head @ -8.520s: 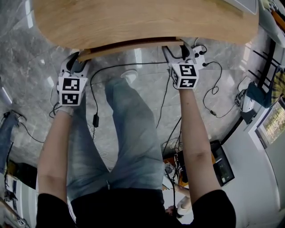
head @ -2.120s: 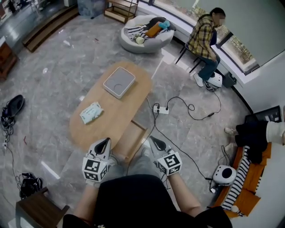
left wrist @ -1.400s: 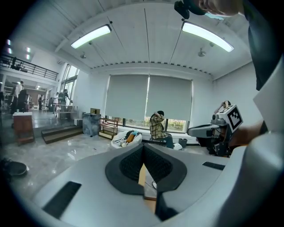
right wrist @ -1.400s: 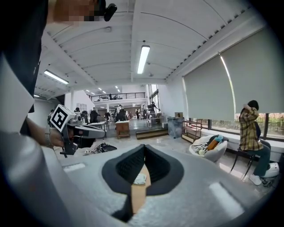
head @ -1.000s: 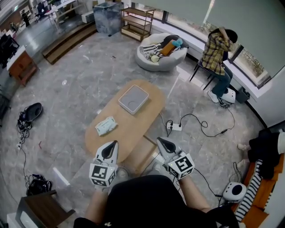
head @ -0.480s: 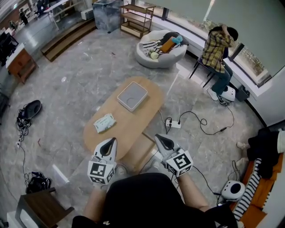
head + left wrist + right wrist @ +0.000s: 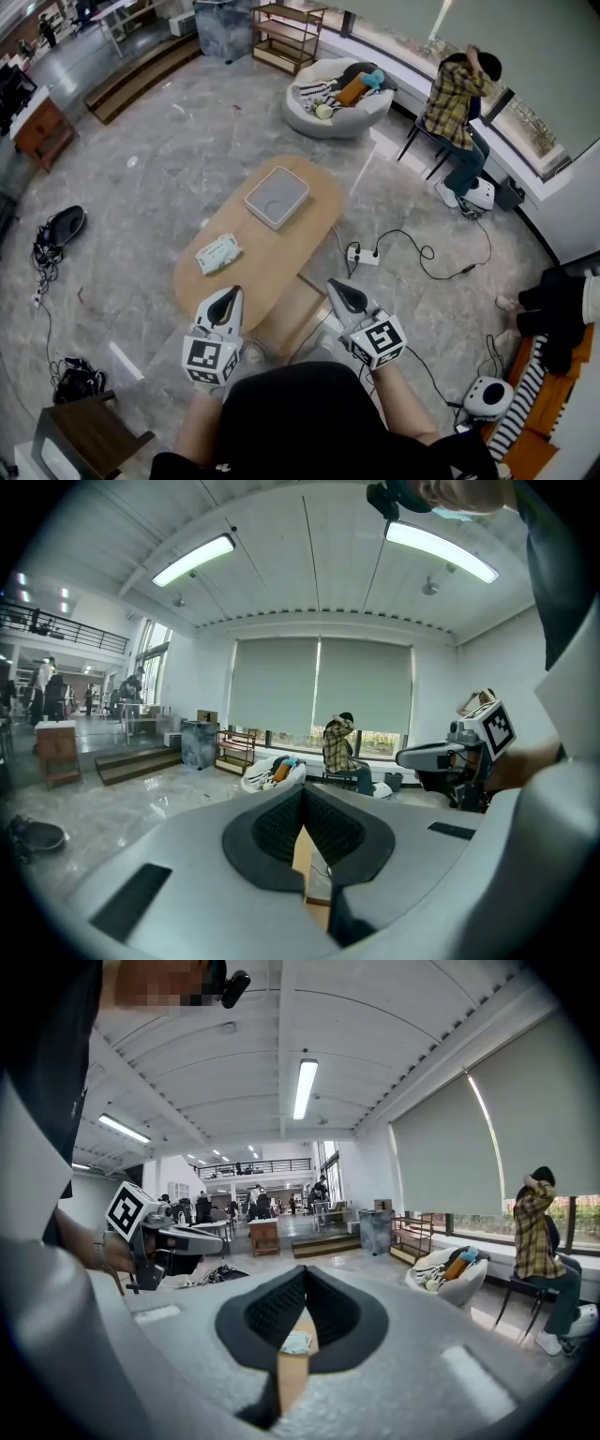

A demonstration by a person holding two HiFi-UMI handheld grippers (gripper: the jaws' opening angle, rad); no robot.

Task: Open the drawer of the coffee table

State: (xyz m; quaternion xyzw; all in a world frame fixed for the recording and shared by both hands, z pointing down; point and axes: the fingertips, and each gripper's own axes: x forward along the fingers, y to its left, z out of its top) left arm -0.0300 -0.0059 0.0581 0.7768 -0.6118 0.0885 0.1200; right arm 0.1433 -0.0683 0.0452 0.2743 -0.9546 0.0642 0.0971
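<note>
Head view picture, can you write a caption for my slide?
Person standing by an oval light-wood coffee table with its drawer pulled out, the left gripper and right gripper both shut.

The drawer (image 7: pixel 284 317) now stands pulled out from the coffee table (image 7: pixel 258 248). The left gripper (image 7: pixel 232 292) and right gripper (image 7: pixel 334 286), earlier at the table's near edge, are drawn back clear of it. The seated person (image 7: pixel 455 94) beyond the table has raised both arms.
</note>
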